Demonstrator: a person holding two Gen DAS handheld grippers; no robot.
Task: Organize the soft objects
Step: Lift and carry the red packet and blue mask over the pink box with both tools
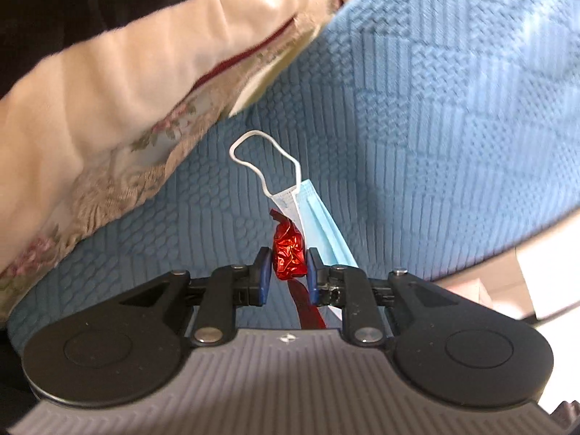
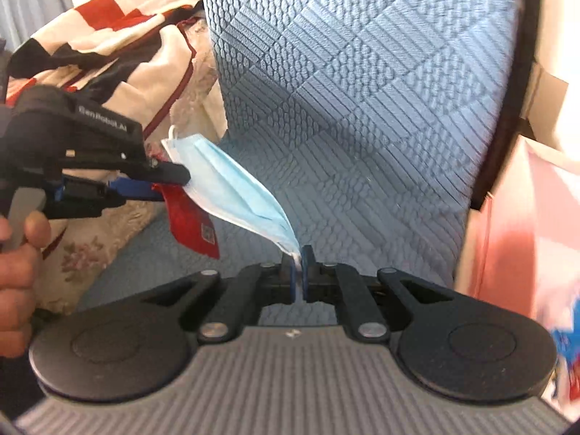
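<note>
- The blue face mask (image 2: 232, 185) hangs in the air between my two grippers, folded along its pleats, over the blue quilted cover (image 2: 362, 90).
- My right gripper (image 2: 296, 272) has its fingers pressed together on the mask's lower corner; the mask rises from there up and to the left.
- My left gripper (image 1: 289, 272) is clamped on a crumpled red foil wrapper (image 1: 288, 253), and a flat red strip of it hangs below the pads.
- From the left wrist view the mask (image 1: 319, 224) lies just beside the wrapper, touching the right finger, and I cannot tell whether it is pinched there too.
- The mask's white ear loop (image 1: 264, 159) stands free above the wrapper.
- In the right wrist view my left gripper (image 2: 174, 177) meets the mask's upper end, the red wrapper (image 2: 192, 221) dangling under it.
- A floral beige cushion (image 1: 108, 181) lies to the left on the cover, with striped black, red and cream cloth (image 2: 108, 25) behind it.
</note>
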